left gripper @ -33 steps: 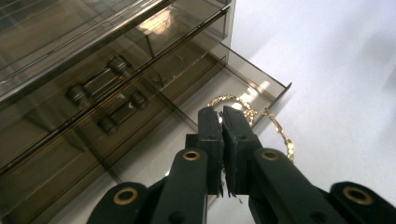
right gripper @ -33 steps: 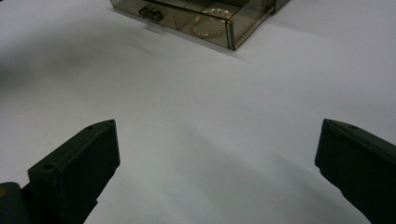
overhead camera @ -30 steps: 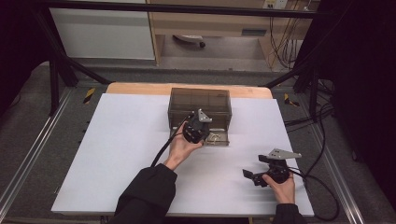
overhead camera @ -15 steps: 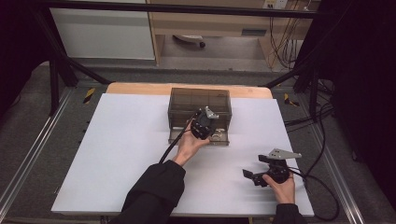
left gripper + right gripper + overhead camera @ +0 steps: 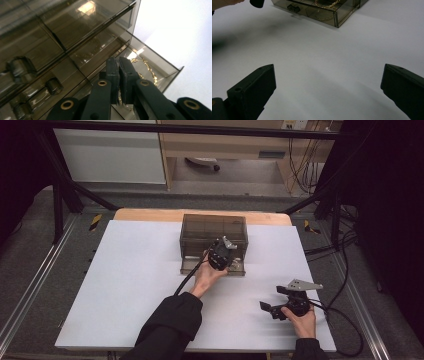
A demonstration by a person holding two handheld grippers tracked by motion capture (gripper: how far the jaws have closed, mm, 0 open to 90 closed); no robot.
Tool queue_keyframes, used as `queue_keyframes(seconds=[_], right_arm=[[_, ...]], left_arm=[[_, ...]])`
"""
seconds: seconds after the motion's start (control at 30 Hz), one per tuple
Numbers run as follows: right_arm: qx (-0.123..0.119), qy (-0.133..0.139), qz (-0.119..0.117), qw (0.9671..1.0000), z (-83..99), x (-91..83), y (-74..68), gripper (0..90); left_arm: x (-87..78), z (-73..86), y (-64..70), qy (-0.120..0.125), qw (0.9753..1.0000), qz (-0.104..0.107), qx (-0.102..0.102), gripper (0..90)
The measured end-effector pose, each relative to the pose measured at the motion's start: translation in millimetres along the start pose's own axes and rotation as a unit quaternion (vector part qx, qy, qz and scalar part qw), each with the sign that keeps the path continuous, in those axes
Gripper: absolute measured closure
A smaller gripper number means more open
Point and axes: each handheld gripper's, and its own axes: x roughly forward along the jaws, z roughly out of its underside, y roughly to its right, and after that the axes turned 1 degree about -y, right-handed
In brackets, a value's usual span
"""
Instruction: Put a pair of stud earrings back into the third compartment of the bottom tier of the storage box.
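The smoked-plastic drawer box (image 5: 214,236) is standing at the far middle of the white counter (image 5: 125,280), with its lower drawer (image 5: 235,267) pulled out toward the person. The left tongs (image 5: 221,254) are hanging over that open drawer, just in front of the box's face, with the person's left hand (image 5: 207,275) wrapped beneath them and a dark sleeve (image 5: 167,325) trailing back from the box. In the left gripper view the left tongs (image 5: 119,82) are showing their two black jaws pressed nearly together, and a thin length of gold chain (image 5: 146,68) is running down into the narrow slit between them; the rest of the chain is lying looped on the drawer's floor just beyond the jaw tips. The box's upper drawers are sitting closed above the jaws, each with a small handle (image 5: 18,68).

The right tongs (image 5: 282,306) are resting well away from the box, near the counter's front edge on the person's right, held by the right hand (image 5: 302,320). In the right gripper view the right tongs (image 5: 328,90) are standing wide apart with bare white counter between the jaws, gripping nothing. Farther off in that view the open drawer (image 5: 322,12) is showing a gold bangle (image 5: 327,3) and chain inside it.
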Motion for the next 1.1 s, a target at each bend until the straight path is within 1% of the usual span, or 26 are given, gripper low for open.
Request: queue_keyframes(seconds=[0.23,0.3,0.33,0.47,0.53,0.57,0.67,0.77,0.83,0.93,1.03,1.1], right_arm=[[0.0,0.001,0.0,1.0,-0.1,-0.2,0.1,0.6],[0.0,0.0,0.0,1.0,-0.1,-0.3,0.1,0.6],[0.0,0.0,0.0,1.0,-0.1,-0.3,0.2,0.6],[-0.001,0.0,0.0,1.0,0.0,0.0,0.2,0.6],[-0.001,0.0,0.0,1.0,0.0,0.1,0.2,0.6],[-0.001,0.0,0.0,1.0,0.0,0.1,0.2,0.6],[-0.001,0.0,0.001,1.0,-0.1,-0.2,0.2,0.6],[-0.002,-0.002,0.0,1.0,0.2,0.0,-0.1,0.6],[-0.001,-0.001,0.001,1.0,0.2,0.0,-0.1,0.6],[0.0,0.001,0.001,1.0,0.0,-0.4,-0.1,0.6],[0.0,0.001,0.001,1.0,0.1,-0.5,-0.2,0.6],[0.0,0.0,0.002,1.0,0.1,-0.2,-0.1,0.6]], left_arm=[[7.0,3.5,-0.9,-0.006,1.0,0.002,-0.001,85.9],[5.4,3.4,-1.0,-0.006,1.0,0.005,0.002,85.4],[3.9,3.4,-0.8,-0.002,1.0,0.008,0.002,85.2],[-4.6,4.5,-0.6,0.003,0.9998,0.021,0.0,80.1],[-10.0,6.6,-0.2,0.004,0.9996,0.028,-0.002,75.8],[-13.2,7.9,-0.1,0.004,0.9995,0.031,-0.002,75.8],[-24.5,12.8,-1.4,0.009,0.9992,0.04,-0.002,72.1],[-38.5,19.1,-3.0,0.013,0.999,0.044,-0.001,69.5],[-48.7,25.1,-3.6,0.025,0.9986,0.046,-0.002,67.9],[-64.9,37.0,-6.9,0.028,0.9986,0.046,0.001,63.1],[-78.7,49.1,-13.0,0.036,0.998,0.052,-0.007,55.3],[-88.7,58.5,-17.8,0.041,0.9981,0.046,-0.008,51.1]])
